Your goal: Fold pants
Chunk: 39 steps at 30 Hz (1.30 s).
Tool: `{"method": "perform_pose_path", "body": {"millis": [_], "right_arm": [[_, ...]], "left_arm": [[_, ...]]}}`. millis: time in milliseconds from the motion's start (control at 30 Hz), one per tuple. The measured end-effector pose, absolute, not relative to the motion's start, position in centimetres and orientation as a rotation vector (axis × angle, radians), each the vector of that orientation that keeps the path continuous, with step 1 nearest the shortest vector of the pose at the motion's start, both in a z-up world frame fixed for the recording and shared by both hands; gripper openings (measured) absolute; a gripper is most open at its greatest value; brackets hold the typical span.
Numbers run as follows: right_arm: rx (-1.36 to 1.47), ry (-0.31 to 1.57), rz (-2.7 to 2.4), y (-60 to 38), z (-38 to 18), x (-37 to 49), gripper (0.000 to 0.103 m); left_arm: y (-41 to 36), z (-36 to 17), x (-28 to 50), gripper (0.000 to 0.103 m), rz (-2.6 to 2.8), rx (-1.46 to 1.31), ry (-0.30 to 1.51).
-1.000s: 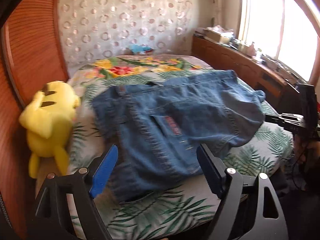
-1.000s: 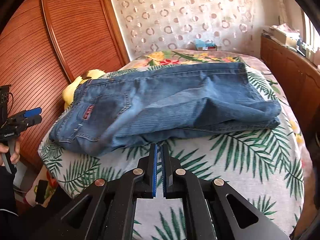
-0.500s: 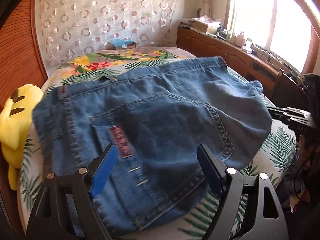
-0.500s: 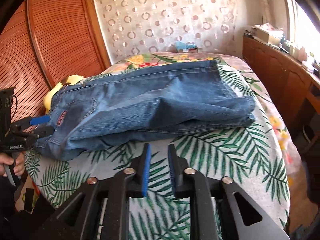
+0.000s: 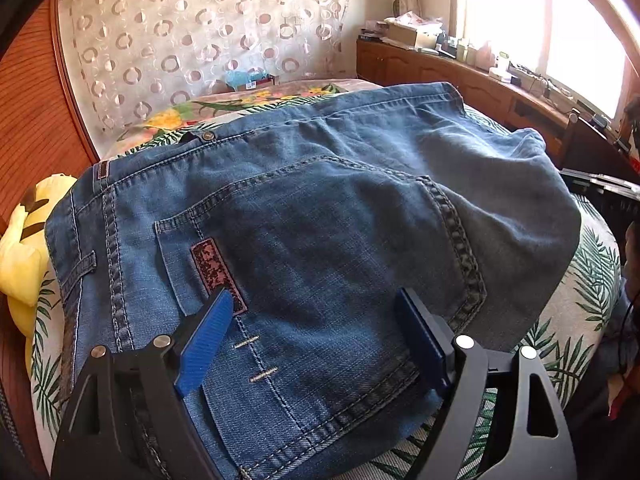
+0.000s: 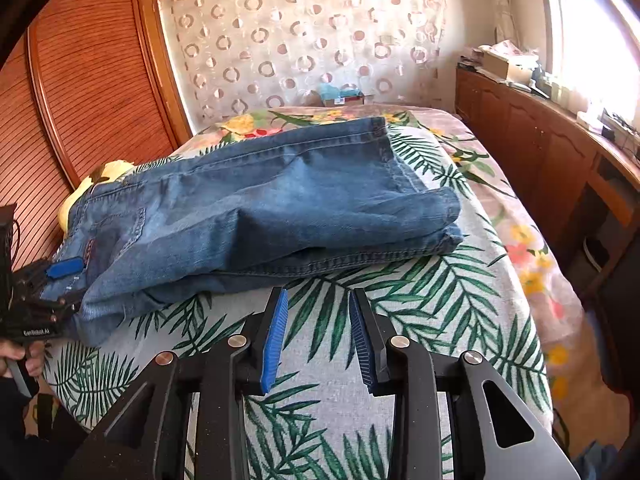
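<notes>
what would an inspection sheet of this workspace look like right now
surface: bed with a leaf and flower print cover.
job's things: jeans lie across the bed, legs folded back on themselves, waist toward the wardrobe side.
clutter: yellow plush toy beside the waistband; blue item at the far end of the bed.
grippers: left claw open, over the back pocket, not closed on cloth; right claw open, above the bare cover, short of the jeans.
cables: thin black wire at the left claw's handle.
surroundings: wooden wardrobe, patterned curtain, window, cluttered wooden cabinet.
</notes>
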State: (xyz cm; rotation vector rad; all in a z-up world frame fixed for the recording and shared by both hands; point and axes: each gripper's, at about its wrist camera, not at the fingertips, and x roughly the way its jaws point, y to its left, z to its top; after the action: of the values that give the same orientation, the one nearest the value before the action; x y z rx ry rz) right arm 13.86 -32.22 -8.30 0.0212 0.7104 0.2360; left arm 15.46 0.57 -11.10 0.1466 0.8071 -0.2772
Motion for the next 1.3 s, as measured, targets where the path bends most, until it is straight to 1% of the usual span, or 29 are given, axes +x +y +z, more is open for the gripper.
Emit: {"method": "perform_pose_path", "body": {"millis": [33,67,167,233,467,833,1033,1200,1233,1300], "right_arm": [[0.025,0.706,0.232,-32.5,-8.1,13.8,0.034],[0.031,0.702,0.227,-32.7,-7.9,13.9,0.038],[0.044,0.685,0.211,-33.5,-7.1,14.3,0.049],[0.053,0.676,0.196,-34.0,-6.7,14.5,0.051],[0.086,0.672,0.143,-35.4,-6.1,15.8,0.052],[0.125,0.735,0.084,-36.2,-7.0,18.9,0.054],[0.219,0.766,0.113,-37.5,-7.1,20.1,0.055],[0.190,0.756,0.121,-37.2,-6.9,21.0,0.055],[0.175,0.762,0.116,-36.9,-7.0,21.2,0.054],[0.150,0.772,0.110,-36.4,-7.4,21.5,0.047]], "left_arm": [[0.5,-11.1,15.4,0.086,-0.278,0.147,0.807],[0.5,-11.1,15.5,0.088,-0.284,0.147,0.809],[0.5,-11.2,15.4,0.088,-0.284,0.148,0.808],[0.5,-11.2,15.3,0.088,-0.286,0.145,0.807],[0.5,-11.1,15.3,0.088,-0.282,0.146,0.806],[0.6,-11.1,15.3,0.088,-0.284,0.140,0.804],[0.5,-11.1,15.3,0.088,-0.284,0.139,0.804],[0.7,-11.1,15.3,0.088,-0.287,0.128,0.801],[0.8,-11.1,15.3,0.088,-0.288,0.124,0.800],[0.8,-11.0,15.4,0.088,-0.290,0.116,0.799]]}}
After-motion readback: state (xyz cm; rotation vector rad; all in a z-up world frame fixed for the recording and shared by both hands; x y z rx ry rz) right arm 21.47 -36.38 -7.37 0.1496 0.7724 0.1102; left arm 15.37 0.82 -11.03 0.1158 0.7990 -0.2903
